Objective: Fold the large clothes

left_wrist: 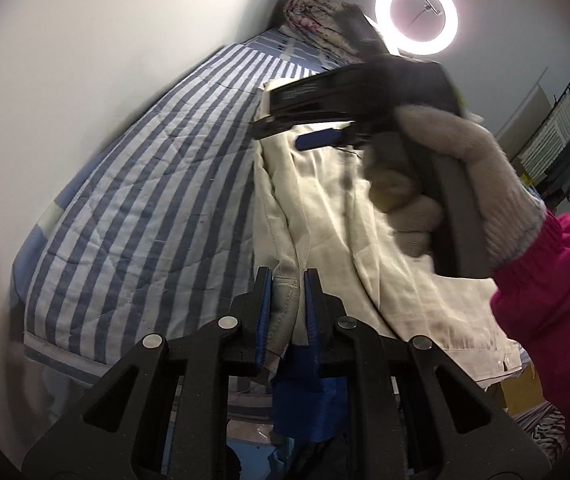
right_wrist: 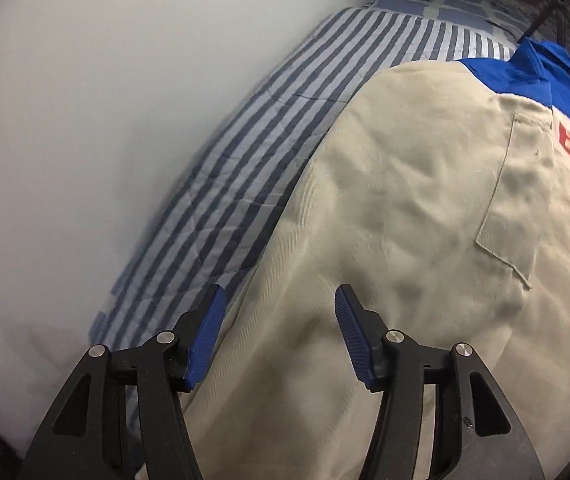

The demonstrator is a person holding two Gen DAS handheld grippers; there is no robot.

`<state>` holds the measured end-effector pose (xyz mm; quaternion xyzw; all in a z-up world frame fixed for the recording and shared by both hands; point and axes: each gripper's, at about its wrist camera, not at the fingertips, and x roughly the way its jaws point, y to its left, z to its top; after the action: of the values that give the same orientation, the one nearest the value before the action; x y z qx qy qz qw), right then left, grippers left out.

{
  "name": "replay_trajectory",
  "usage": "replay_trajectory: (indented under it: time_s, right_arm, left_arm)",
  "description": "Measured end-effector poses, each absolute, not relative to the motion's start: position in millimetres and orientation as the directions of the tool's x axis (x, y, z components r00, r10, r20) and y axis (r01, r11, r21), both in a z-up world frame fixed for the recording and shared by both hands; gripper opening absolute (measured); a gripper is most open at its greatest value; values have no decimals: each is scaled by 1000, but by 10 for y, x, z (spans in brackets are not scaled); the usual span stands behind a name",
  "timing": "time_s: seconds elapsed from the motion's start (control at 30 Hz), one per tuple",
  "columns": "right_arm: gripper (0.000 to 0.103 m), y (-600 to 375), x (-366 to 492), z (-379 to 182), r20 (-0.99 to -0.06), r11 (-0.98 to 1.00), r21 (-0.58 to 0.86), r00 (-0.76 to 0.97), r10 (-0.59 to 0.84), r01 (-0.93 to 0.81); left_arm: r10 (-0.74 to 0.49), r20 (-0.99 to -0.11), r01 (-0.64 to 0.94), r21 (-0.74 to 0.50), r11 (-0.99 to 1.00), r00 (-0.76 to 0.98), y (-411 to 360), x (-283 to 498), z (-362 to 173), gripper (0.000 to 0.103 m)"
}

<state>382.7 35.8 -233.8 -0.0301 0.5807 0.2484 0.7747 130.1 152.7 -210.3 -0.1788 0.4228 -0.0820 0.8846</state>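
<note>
Beige jacket (right_wrist: 385,220) spread on striped bed (left_wrist: 137,184), wall-side edge lying over stripes. Left claw (left_wrist: 287,280) clenched on bunched beige fold of jacket, fabric pinched between blue pads. Right claw (right_wrist: 279,300) released, jaws apart above jacket near its bed-side edge, nothing gripped. Gloved hand (left_wrist: 453,184) grips right tool, pink sleeve (left_wrist: 557,300) behind it. Ring light (left_wrist: 416,14) above bed's far end.

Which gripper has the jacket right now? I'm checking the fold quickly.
Left gripper: shut on a seam of the beige jacket.
Right gripper: open, holding nothing, above the jacket spread on the striped bedding.
</note>
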Motion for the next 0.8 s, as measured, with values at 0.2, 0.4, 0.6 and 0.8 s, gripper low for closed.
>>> replay_trajectory:
  time_s: [0.2, 0.4, 0.6, 0.8]
  right_arm:
    - [56, 516, 3894, -2479, -945, 904, 167, 198, 261, -393]
    - [9, 645, 3881, -2556, -956, 898, 97, 211, 204, -429]
    - [4, 191, 3803, -2287, -885, 880, 276, 256, 389, -386]
    - [4, -543, 3732, -2137, -777, 838, 460, 322, 540, -294]
  left_arm:
    - [-297, -723, 24, -362, 932, 624, 1332, 1373, -2089, 14]
    - [-300, -724, 55, -342, 938, 620, 1049, 1495, -2059, 13]
    - [-300, -711, 132, -282, 950, 636, 635, 1501, -1951, 13]
    - [-314, -706, 228, -217, 949, 635, 73, 1487, -1905, 13]
